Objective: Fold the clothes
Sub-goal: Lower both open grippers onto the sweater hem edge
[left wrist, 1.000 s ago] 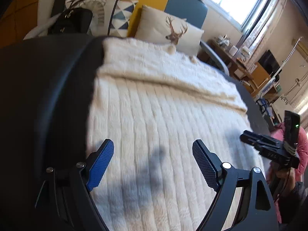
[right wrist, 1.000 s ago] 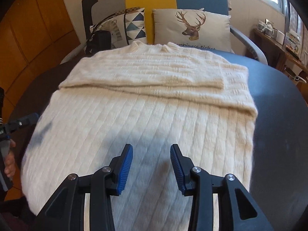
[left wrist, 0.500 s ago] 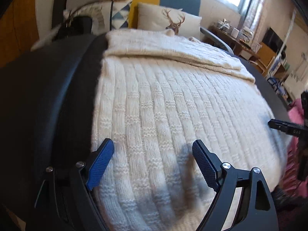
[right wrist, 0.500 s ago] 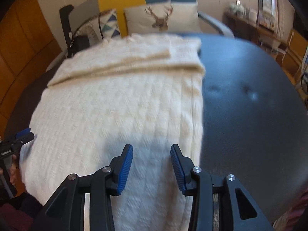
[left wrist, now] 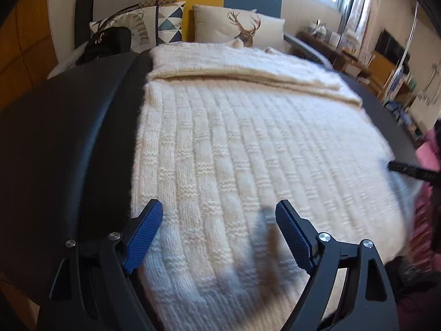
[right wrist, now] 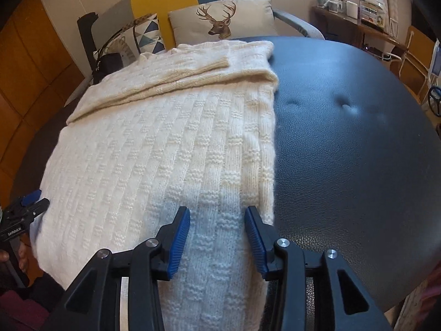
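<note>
Knitwear fills the near part of both views: a cream sweater (left wrist: 248,151) lies flat on the dark padded bench (right wrist: 344,151). The left claw (left wrist: 219,231) hangs over its near left corner, jaws wide apart, holding nothing. The right claw (right wrist: 217,234) hangs over the near right edge, jaws about half open, also holding nothing. At the far end, a sleeve (right wrist: 179,74) is folded across the sweater. Behind it, a deer cushion (right wrist: 220,19) leans on a sofa.
</note>
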The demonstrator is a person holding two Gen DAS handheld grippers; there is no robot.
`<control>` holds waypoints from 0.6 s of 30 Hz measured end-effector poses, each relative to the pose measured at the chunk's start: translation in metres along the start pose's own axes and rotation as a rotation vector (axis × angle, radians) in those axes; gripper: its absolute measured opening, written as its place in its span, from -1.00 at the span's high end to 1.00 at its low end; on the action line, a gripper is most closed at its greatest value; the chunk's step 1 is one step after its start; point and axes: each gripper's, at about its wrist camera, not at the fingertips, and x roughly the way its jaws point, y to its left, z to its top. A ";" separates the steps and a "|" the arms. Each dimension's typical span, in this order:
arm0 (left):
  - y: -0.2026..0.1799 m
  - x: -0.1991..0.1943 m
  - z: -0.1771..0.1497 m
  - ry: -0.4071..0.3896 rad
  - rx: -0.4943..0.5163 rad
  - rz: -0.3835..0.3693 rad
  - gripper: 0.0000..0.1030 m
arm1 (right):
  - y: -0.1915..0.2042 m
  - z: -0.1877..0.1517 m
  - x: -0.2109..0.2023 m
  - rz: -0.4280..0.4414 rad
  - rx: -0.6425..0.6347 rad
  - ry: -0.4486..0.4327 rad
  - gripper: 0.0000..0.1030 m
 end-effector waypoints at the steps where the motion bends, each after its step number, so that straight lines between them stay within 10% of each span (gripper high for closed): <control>1: 0.006 -0.005 0.001 -0.005 -0.030 -0.017 -0.69 | -0.002 0.001 -0.002 0.014 0.013 0.001 0.18; 9: 0.068 -0.038 -0.019 0.015 -0.294 -0.146 -0.69 | -0.054 -0.024 -0.034 0.240 0.220 -0.003 0.18; 18: 0.052 -0.037 -0.043 0.120 -0.155 -0.142 -0.69 | -0.077 -0.060 -0.039 0.411 0.321 0.083 0.18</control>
